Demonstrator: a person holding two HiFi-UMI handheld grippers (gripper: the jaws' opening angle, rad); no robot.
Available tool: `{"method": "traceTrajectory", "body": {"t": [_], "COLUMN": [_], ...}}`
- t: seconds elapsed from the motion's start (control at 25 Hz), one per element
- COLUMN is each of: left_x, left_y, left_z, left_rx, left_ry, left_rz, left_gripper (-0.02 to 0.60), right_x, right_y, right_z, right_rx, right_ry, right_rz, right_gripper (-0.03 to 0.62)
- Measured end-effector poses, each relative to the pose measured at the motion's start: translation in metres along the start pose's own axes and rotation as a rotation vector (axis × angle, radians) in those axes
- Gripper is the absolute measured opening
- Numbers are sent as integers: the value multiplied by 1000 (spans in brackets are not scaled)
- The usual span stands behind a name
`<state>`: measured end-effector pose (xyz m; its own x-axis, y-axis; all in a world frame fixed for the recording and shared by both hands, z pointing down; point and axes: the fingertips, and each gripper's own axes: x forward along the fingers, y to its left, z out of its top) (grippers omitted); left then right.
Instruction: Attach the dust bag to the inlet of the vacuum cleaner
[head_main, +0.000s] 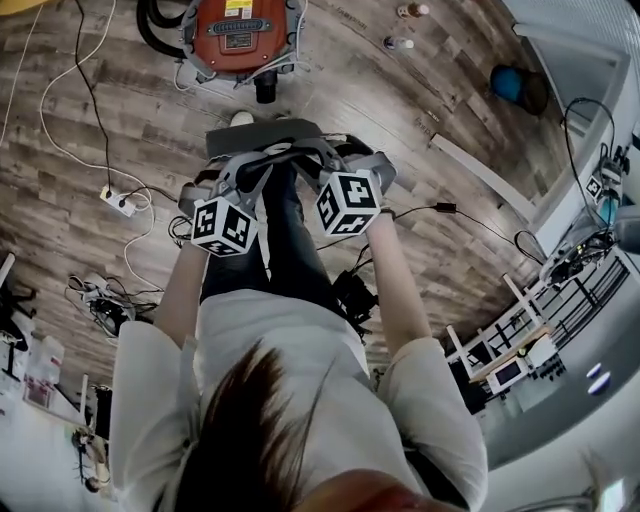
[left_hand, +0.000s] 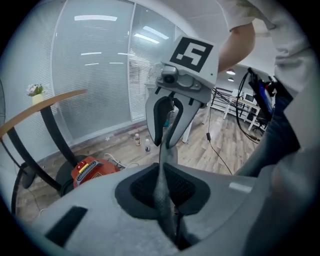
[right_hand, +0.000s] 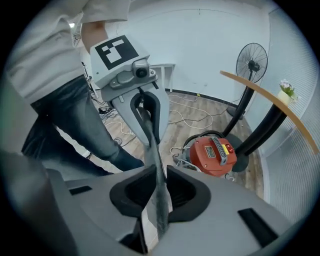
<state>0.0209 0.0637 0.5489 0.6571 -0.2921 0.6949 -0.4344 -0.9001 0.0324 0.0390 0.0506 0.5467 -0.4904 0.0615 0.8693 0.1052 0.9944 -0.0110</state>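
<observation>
Gripper views alone show left tongs (left_hand: 163, 186) and right tongs (right_hand: 159, 192) pinching dust bag (left_hand: 166, 152).

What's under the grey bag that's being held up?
Wooden floor shows around the dust bag, and what looks like a white shoe tip peeks out at its far edge. Whatever lies directly beneath is hidden by the bag.

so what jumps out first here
The left claw and the right claw face each other, both shut on a grey bag stretched between them above the person's feet. Just beyond, an orange vacuum sits on the floor.
</observation>
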Motion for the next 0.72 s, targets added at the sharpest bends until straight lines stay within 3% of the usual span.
{"method": "traceTrajectory", "body": {"t": [0.4, 0.72], "left_x": [71, 110], "left_y": [16, 38], "left_z": [-69, -112], "left_rx": [62, 37], "left_ry": [102, 170], "left_rz": [-22, -23], "left_gripper": [40, 41], "right_x": [85, 137], "right_y": [-9, -26], "right_z": [-48, -70], "right_rx": [22, 105], "right_ry": [51, 53], "right_rz": [11, -2], "right_gripper": [41, 40]}}
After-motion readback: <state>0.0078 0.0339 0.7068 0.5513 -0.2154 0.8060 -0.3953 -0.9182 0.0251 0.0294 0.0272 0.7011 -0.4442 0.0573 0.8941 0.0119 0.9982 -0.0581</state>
